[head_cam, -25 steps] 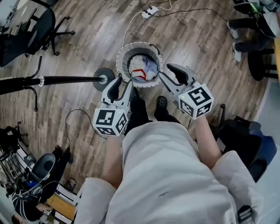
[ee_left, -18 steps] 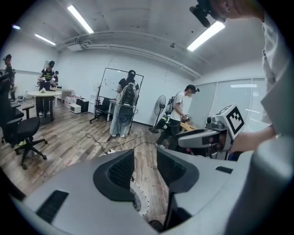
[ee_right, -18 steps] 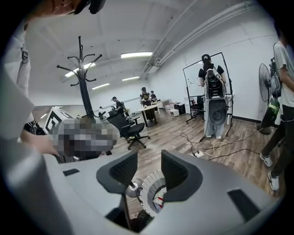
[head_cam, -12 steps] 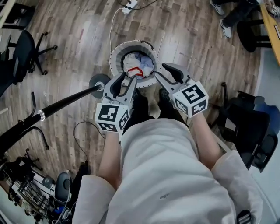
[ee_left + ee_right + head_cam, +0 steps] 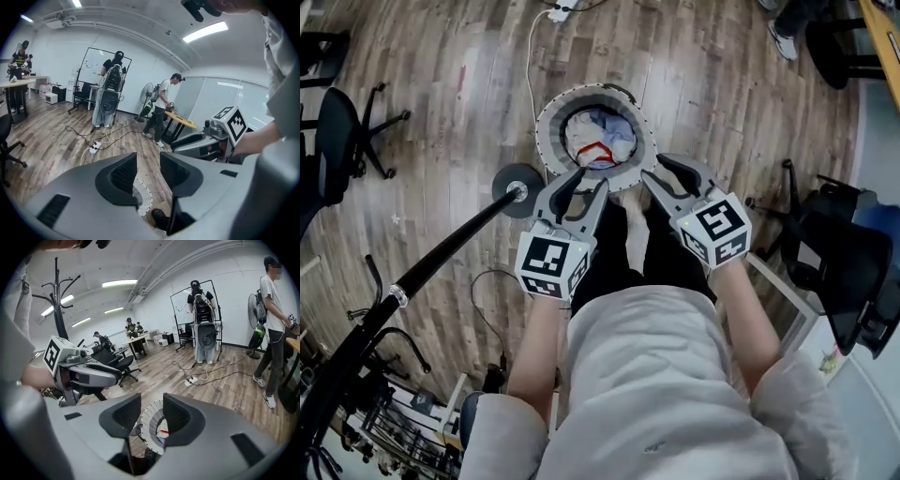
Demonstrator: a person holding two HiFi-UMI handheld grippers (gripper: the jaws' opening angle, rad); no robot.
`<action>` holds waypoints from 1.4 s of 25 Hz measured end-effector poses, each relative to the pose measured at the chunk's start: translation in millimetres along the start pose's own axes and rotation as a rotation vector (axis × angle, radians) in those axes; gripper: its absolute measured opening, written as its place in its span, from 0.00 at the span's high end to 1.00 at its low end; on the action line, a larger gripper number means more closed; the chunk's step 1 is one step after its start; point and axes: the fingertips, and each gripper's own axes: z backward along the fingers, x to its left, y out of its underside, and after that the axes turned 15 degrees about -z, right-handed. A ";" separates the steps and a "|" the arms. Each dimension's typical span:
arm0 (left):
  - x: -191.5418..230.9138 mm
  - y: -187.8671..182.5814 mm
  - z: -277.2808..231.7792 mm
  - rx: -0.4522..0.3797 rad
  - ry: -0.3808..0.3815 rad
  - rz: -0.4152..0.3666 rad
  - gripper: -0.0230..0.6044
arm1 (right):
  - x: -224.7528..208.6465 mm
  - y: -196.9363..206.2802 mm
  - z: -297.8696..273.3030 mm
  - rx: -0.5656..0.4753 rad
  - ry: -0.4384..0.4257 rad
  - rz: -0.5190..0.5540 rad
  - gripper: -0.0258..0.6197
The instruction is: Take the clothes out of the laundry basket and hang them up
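The head view looks straight down into the round laundry basket (image 5: 546,141) on the wood floor, where crumpled clothes (image 5: 598,142) (pale fabric with a red edge) lie inside. It also shows the coat rack (image 5: 450,251), whose pole slants away from a round base (image 5: 517,190) just left of the basket. The gripper views add the room at eye level: a whiteboard (image 5: 98,65), a standing fan (image 5: 146,96) and several people near tables. Only the right gripper view shows the rack's hooked top.

Both forearms reach forward and down from the person's body, side by side. The left gripper (image 5: 586,183) hangs just short of the basket's near rim, its jaws partly spread with nothing between them. Only the rim and a shoe (image 5: 159,218) show through the gap. The right gripper (image 5: 656,169) hangs beside the rim's near right side. Its jaws stand wide and have just been closing a little, with nothing between them; the basket and clothes show well beyond the gap.

The person's torso hides the floor beneath, and the rack's upper end runs out at the head view's lower left. How many garments lie in the basket cannot be told.
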 end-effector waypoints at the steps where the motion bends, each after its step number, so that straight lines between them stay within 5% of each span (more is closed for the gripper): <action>1: 2.0 4.9 -2.3 0.006 0.003 0.004 0.73 | -3.2 4.0 -4.8 0.009 0.005 0.000 0.72; 14: 48.4 79.5 -45.1 0.034 0.006 0.038 0.73 | -39.3 61.8 -92.1 0.175 0.014 0.049 0.73; 35: 71.5 205.4 -130.1 0.111 -0.185 0.185 0.73 | -119.3 190.7 -224.8 0.442 -0.113 0.074 0.74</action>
